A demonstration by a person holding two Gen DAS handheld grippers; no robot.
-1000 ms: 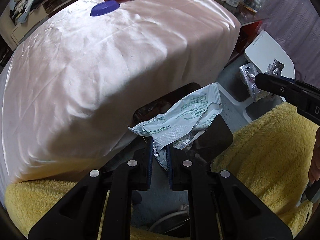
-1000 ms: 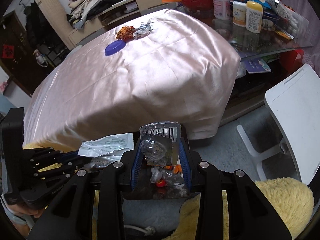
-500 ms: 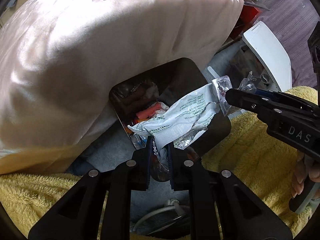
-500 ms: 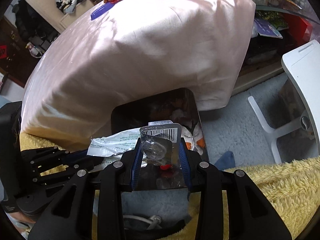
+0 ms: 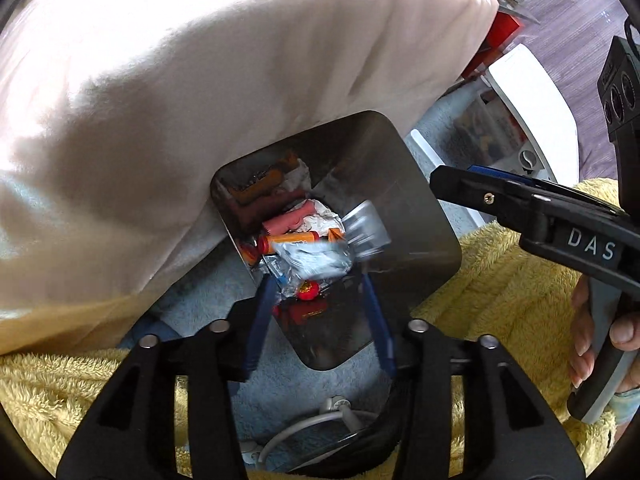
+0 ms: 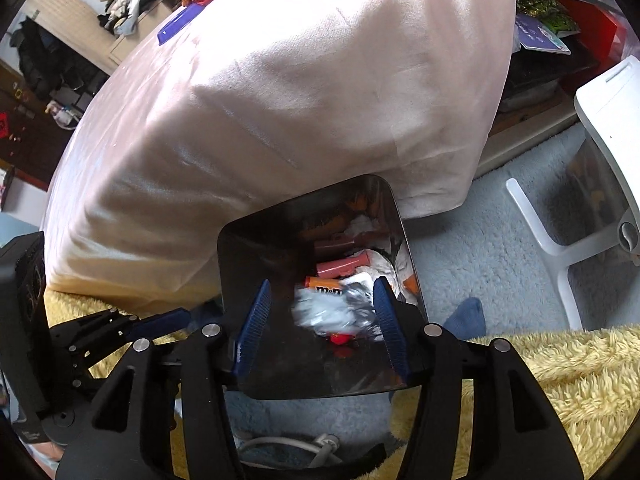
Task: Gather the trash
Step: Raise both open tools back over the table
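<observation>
At the centre of both frames, the white wrapper (image 5: 316,258) and blister pack (image 5: 366,228) are lying blurred inside the dark bin (image 5: 424,224) among other trash. I am holding my left gripper (image 5: 318,312) and right gripper (image 6: 320,320) steeply downward above it, jaws opening with nothing pinched. The pink-draped table (image 6: 280,100) is crowding the bin's upper rim; grey carpet (image 6: 480,248) is lying free at right.

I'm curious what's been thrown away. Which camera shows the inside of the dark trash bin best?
The left wrist view: the trash bin sits mid-frame, its wrappers and tubes spread out, little covered by the gripper's blue fingers. In the right wrist view the trash bin shows too, but that gripper's fingers frame and partly cover the blurred contents.
</observation>
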